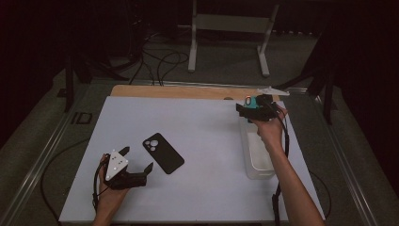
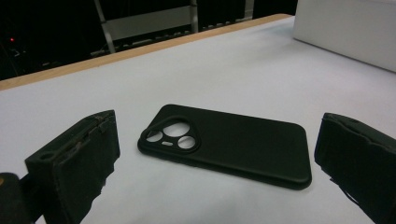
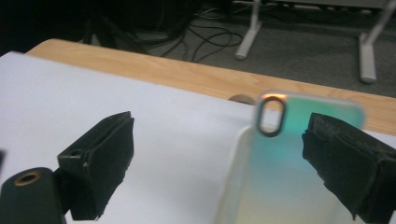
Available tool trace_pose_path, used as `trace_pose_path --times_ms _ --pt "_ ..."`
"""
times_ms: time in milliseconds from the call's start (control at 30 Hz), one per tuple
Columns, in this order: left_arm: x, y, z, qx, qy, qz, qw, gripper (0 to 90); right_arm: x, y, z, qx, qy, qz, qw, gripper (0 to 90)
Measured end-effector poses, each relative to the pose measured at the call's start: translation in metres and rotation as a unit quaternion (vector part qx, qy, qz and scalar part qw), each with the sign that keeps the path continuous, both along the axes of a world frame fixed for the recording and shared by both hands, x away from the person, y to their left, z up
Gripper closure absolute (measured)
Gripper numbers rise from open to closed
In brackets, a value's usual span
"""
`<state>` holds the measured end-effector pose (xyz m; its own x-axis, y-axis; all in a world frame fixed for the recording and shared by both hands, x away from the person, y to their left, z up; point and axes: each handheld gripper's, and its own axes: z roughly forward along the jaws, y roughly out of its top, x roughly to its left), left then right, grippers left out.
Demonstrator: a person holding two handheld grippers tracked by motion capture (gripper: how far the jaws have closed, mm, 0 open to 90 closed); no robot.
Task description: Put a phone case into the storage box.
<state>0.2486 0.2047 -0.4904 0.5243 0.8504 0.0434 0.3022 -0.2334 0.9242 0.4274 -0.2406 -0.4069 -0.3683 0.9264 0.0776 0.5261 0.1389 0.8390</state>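
White mat [image 1: 202,127]: black case [image 1: 163,153] mid, L gripper [image 1: 137,164] open beside.

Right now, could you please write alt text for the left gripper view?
A black phone case lies flat, camera cutout facing up, on a white table, centred between the open black jaws of the left gripper. Neither jaw touches it.

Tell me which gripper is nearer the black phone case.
Left. The left gripper sits open just beside the black phone case, which lies flat between its fingers in the left gripper view. The right gripper is far across the table, over the clear bin.
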Motion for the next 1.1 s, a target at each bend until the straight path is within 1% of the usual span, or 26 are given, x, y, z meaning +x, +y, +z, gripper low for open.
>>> trace_pose_path --times_ms 67,100,167,200,233,267,300,333,367,467,533,567,667,700,733,767,800,867,900,933,967,1000,1033,1100 --pt "0.0 0.0 0.0 0.0 0.0 0.0 1.0 0.8 -0.007 0.004 0.001 0.002 -0.003 0.018 0.9998 8.9" --pt "0.0 0.0 0.0 0.0 0.001 0.0 1.0 0.8 -0.007 0.004 0.001 0.002 -0.003 0.018 0.9998 8.9" --pt "0.0 0.001 0.0 -0.001 0.001 0.001 1.0 0.8 -0.013 0.008 0.001 0.001 -0.008 0.031 0.9995 8.9" --pt "0.0 0.001 0.0 0.0 0.001 0.001 1.0 0.8 -0.021 0.012 0.002 0.006 -0.011 0.043 0.999 8.9" --pt "0.0 0.001 0.0 0.0 0.0 0.001 1.0 0.8 -0.024 0.013 0.002 0.009 -0.013 0.049 0.9987 8.9" --pt "0.0 0.001 0.0 0.0 0.001 0.001 1.0 0.8 -0.029 0.014 0.002 0.012 -0.015 0.053 0.9984 8.9" --pt "0.0 0.001 0.0 0.0 0.001 0.001 1.0 0.8 -0.029 0.014 0.002 0.012 -0.015 0.053 0.9984 8.9" --pt "0.0 0.0 0.0 0.001 0.001 0.001 1.0 0.8 -0.033 0.016 0.003 0.013 -0.017 0.057 0.9981 8.9" --pt "0.0 0.0 0.0 0.0 0.001 0.0 1.0 0.8 -0.04 0.018 0.002 0.014 -0.021 0.068 0.9974 8.9" --pt "0.0 0.0 0.001 -0.001 0.001 0.001 1.0 0.8 -0.049 0.021 0.001 0.022 -0.023 0.079 0.9964 8.9" --pt "0.0 0.001 0.001 -0.001 0.001 0.001 1.0 0.8 -0.052 0.021 0.001 0.024 -0.024 0.082 0.996 8.9" --pt "0.0 0.001 0.001 -0.002 0.002 0.001 1.0 0.8 -0.061 0.022 -0.001 0.028 -0.029 0.092 0.995 8.9" --pt "0.0 -0.001 0.001 0.001 0.001 -0.001 1.0 0.8 -0.074 0.024 -0.002 0.03 -0.034 0.104 0.9936 8.9" --pt "0.0 -0.001 0.001 0.001 0.001 -0.001 1.0 0.8 -0.074 0.024 -0.002 0.03 -0.034 0.104 0.9936 8.9" --pt "0.0 -0.001 0.002 0.0 0.002 -0.002 1.0 0.8 -0.079 0.024 -0.003 0.034 -0.037 0.111 0.9926 8.9" --pt "0.0 -0.002 0.002 -0.001 0.002 -0.003 1.0 0.8 -0.087 0.025 -0.004 0.041 -0.039 0.118 0.9914 8.9" --pt "0.0 -0.002 0.002 -0.001 0.001 -0.004 1.0 0.8 -0.092 0.026 -0.005 0.042 -0.04 0.123 0.9908 8.9" --pt "0.0 -0.003 0.003 -0.003 0.002 -0.005 1.0 0.8 -0.1 0.027 -0.008 0.04 -0.047 0.128 0.9899 9.2" --pt "0.0 -0.003 0.003 -0.003 0.002 -0.005 1.0 0.8 -0.1 0.027 -0.008 0.04 -0.047 0.128 0.9899 9.2" --pt "-0.001 -0.004 0.004 -0.001 0.001 -0.008 1.0 0.8 -0.105 0.027 -0.009 0.036 -0.048 0.131 0.9896 9.2" --pt "-0.001 -0.004 0.005 -0.003 0.001 -0.009 1.0 0.8 -0.114 0.029 -0.011 0.029 -0.06 0.138 0.9881 9.3" --pt "-0.001 -0.004 0.005 -0.005 0.0 -0.009 0.9999 0.8 -0.119 0.029 -0.012 0.025 -0.067 0.142 0.9872 9.3" --pt "-0.001 -0.004 0.006 -0.006 -0.001 -0.011 0.9999 0.8 -0.123 0.029 -0.013 0.022 -0.072 0.145 0.9865 9.3" --pt "-0.001 -0.005 0.007 -0.01 0.0 -0.012 0.9999 0.8 -0.13 0.027 -0.017 0.027 -0.074 0.151 0.9853 9.4"
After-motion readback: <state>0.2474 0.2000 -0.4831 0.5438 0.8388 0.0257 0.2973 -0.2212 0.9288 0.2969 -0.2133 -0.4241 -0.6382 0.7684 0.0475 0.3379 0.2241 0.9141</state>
